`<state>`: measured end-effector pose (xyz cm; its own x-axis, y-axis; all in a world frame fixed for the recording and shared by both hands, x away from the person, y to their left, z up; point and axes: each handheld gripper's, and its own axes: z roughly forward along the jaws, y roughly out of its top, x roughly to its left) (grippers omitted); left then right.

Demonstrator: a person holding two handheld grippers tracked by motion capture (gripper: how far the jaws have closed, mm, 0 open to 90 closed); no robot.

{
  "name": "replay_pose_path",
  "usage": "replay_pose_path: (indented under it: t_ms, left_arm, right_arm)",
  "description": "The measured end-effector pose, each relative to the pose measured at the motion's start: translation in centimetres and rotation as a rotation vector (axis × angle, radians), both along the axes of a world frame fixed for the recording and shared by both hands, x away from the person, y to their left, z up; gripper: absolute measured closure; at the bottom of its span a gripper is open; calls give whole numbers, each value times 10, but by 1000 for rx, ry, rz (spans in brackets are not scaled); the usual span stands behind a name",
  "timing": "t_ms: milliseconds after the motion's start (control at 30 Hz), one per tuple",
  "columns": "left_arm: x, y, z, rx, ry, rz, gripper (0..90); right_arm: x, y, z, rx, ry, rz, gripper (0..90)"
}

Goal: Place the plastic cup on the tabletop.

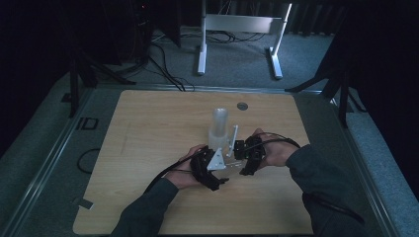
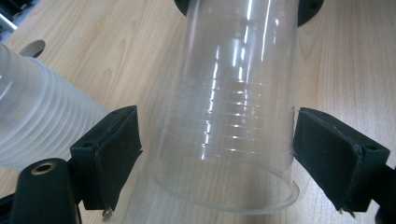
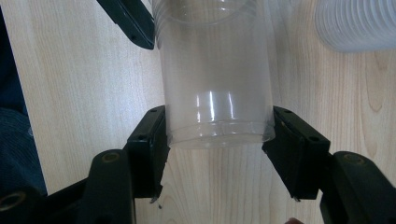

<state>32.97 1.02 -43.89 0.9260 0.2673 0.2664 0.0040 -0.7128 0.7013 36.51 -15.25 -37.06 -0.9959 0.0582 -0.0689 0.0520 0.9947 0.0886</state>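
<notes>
Cup [image 3: 217,88], clear plastic, held between the two grippers above the desk [image 1: 148,128], near its middle and just in front of the stack [image 1: 219,129] of frosted cups.

Right gripper [image 3: 217,140]: fingers [image 3: 149,144] pinch the cup at its closed base end. Both pads sit flush against the wall, one on each side, base rim level with the pads. Cup runs away from this camera, its open end farther off, beside a black finger of the other gripper at the top edge.

Left gripper [image 2: 217,140]: fingers [image 2: 114,149] spread to either side of the cup's open rim. Right pad touches or nearly touches the wall at the rim (cannot tell which); left pad stands clear, a visible gap of desk between it and the cup. Rim lies between the pads, slightly tilted, cup body leading away toward the other gripper at the top.

High view: both hands meet in front of the stack, left gripper [image 1: 217,168] and right gripper [image 1: 247,155] close together, jaws facing each other. Cup too faint to make out there.

Stack stands upright on the desk, seen at the left edge of the left gripper view [image 2: 32,116] and the upper right of the right gripper view [image 3: 357,23], apart from the held cup.
</notes>
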Motion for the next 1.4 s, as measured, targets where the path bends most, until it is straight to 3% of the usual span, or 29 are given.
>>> replay_pose_path:
  t_ms: [133, 233, 567, 767, 1067, 1400]
  left_arm:
    - [2, 3, 1, -18, 15, 2, 156]
    - [5, 8, 3, -55, 40, 18, 156]
    - [6, 16, 11, -103, 32, 39, 156]
    - [7, 19, 14, -140, 49, 43, 156]
    - [8, 21, 14, -136, 51, 47, 156]
    - [13, 29, 17, -179, 77, 66, 164]
  right_arm:
    - [0, -1, 0, 7, -2, -1, 416]
    - [2, -4, -1, 30, -11, -5, 416]
    - [4, -16, -3, 78, -24, -32, 417]
    - [6, -25, -5, 116, -38, -63, 417]
    - [12, -36, -7, 188, -67, -129, 417]
    - [13, -50, -5, 271, -96, -188, 418]
